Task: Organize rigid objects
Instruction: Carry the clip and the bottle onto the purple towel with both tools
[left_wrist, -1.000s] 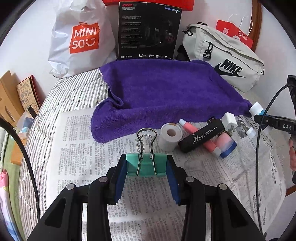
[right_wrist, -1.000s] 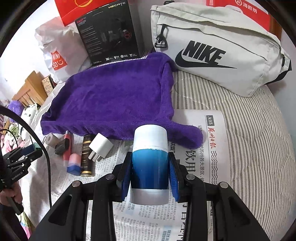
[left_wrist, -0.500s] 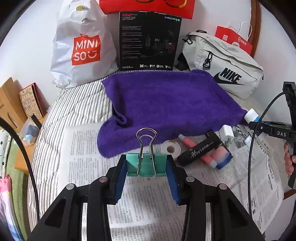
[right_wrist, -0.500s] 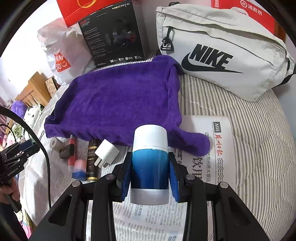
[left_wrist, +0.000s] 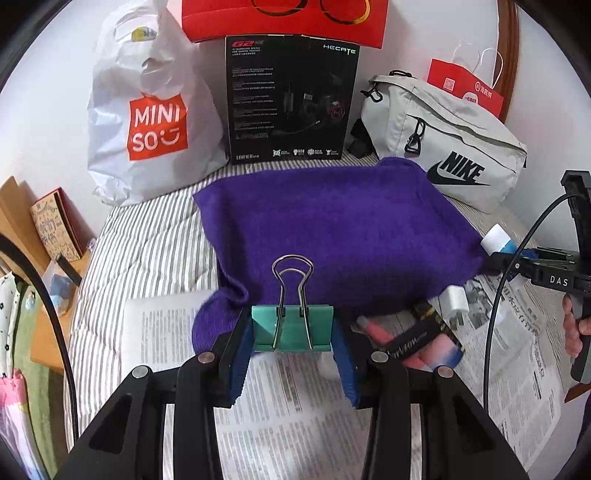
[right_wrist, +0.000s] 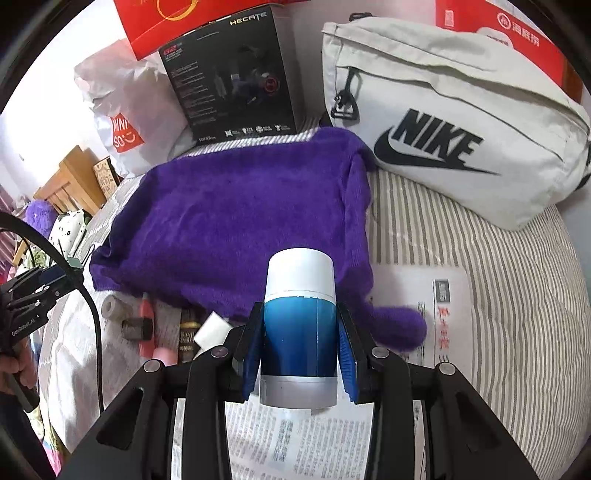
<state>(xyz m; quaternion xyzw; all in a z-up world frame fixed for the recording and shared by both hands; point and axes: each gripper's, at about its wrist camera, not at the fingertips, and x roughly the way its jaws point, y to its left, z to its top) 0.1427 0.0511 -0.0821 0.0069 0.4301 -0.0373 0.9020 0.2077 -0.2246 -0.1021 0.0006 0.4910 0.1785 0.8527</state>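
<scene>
Both grippers have lifted and pulled back from the newspaper, so the purple towel now sits nearer in view and the small items look further off. Left gripper is clamped on the green binder clip, wire handles upright. Right gripper is clamped on the blue bottle with white cap, held above the paper's near edge.

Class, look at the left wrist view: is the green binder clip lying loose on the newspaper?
No. The green binder clip is clamped between the left gripper's fingers.
</scene>
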